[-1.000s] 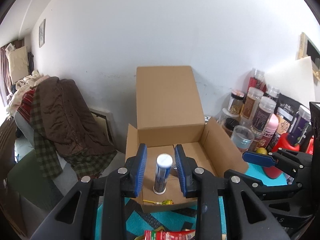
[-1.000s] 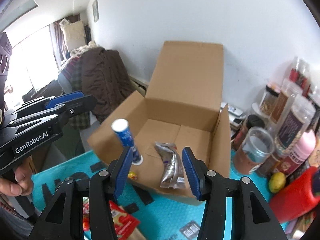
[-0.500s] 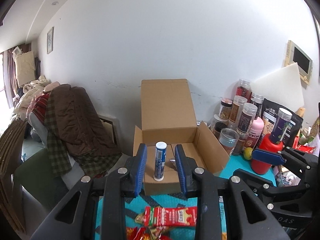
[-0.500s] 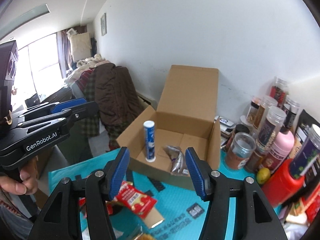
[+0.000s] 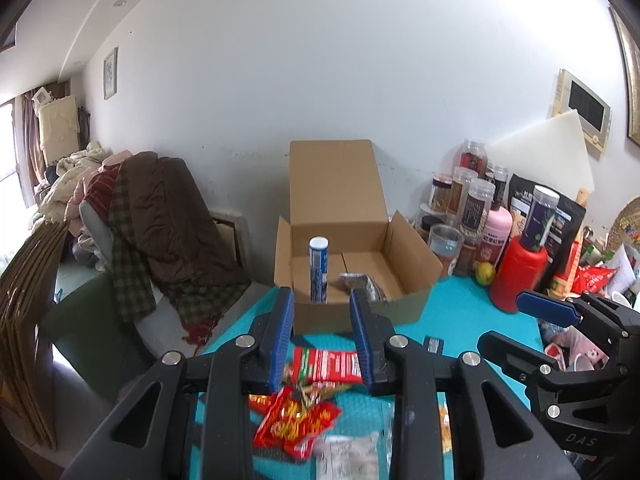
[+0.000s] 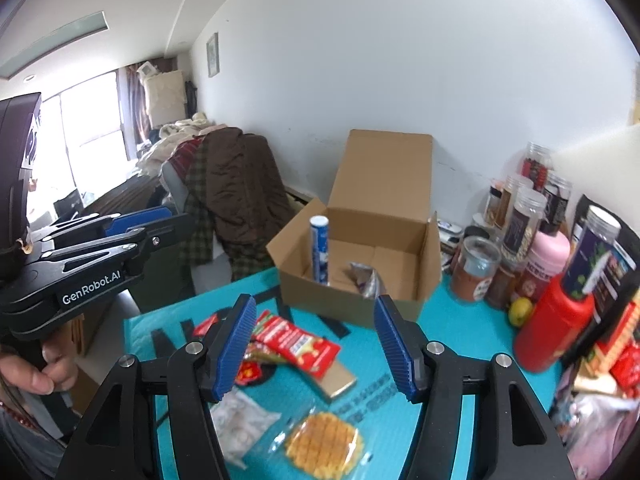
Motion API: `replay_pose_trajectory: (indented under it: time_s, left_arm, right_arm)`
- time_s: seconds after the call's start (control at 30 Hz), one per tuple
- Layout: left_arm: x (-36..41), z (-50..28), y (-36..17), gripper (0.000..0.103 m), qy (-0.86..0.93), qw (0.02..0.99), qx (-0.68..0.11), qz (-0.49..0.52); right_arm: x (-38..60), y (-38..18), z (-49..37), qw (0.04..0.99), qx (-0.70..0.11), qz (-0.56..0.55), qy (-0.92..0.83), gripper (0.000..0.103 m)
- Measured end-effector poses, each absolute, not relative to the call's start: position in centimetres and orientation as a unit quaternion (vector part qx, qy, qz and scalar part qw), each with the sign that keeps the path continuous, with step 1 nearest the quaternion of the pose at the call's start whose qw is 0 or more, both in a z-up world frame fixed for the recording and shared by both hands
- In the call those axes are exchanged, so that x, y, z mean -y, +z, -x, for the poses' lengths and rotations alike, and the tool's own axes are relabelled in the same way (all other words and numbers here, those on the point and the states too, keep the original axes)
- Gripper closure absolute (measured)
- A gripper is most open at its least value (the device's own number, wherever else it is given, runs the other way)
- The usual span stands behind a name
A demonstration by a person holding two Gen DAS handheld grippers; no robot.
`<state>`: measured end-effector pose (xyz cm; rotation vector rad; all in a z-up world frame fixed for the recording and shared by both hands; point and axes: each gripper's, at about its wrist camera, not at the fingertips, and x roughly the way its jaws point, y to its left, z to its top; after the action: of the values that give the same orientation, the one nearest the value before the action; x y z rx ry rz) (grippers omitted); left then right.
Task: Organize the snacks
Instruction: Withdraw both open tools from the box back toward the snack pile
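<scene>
An open cardboard box (image 5: 416,268) (image 6: 428,260) stands on the teal mat. A blue-and-white tube (image 5: 319,270) (image 6: 320,254) stands upright at its left, with a silvery packet (image 5: 366,285) (image 6: 366,282) beside it. My left gripper (image 5: 322,338) is open and empty, above red snack packets (image 5: 326,364) in front of the box. My right gripper (image 6: 314,350) is open and empty, above a red packet (image 6: 298,342), a waffle snack bag (image 6: 326,442) and a white packet (image 6: 240,424). Another red packet (image 5: 296,420) lies nearer me.
Jars (image 5: 476,204) (image 6: 524,216), a pink bottle (image 5: 498,236), a red bottle (image 5: 518,276) (image 6: 554,320) and a lemon (image 6: 520,310) crowd the right side. A chair piled with brown clothes (image 5: 160,220) stands left of the table. The wall is behind the box.
Both grippers have pulled back and up from the box, leaving the tube standing inside. More loose snacks on the mat have come into view.
</scene>
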<state>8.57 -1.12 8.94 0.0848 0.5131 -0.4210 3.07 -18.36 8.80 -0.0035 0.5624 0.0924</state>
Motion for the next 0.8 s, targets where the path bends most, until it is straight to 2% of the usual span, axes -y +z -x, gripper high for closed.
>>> replay_pose_trajectory:
  time_s: [0.5,0.53,0.6,0.67,0.7,0.8]
  left_arm:
    - [-0.7,-3.3,3.4,0.073,-0.188,0.927,-0.317,-0.068]
    - [-0.8,-3.2,3.0,0.07,-0.182,0.927,-0.322,-0.068]
    - [-1.0,-3.1,2.4,0.052,-0.173,0.928,-0.324,-0.071]
    - [-1.1,-2.8,1.7,0.038,-0.167,0.929,-0.322,-0.072]
    - [-1.0,-2.7,1.4,0.034,-0.164,0.93,-0.321,-0.074]
    - [-0.9,-2.4,0.5,0.031,-0.161,0.929,-0.324,-0.081]
  right_arm:
    - [17.4,3.6,2.2,0.946,-0.318,-0.046,0.027,0.041]
    - [17.4,3.1,2.5,0.945,-0.322,-0.05,0.026,0.041]
    - [17.5,2.3,2.7,0.943,-0.329,-0.053,0.025,0.041]
    - [17.3,1.5,3.0,0.941,-0.334,-0.049,0.019,0.041]
    - [17.3,1.2,3.1,0.941,-0.335,-0.048,0.017,0.041]
    - [17.5,0.0,3.3,0.938,-0.342,-0.051,0.012,0.039]
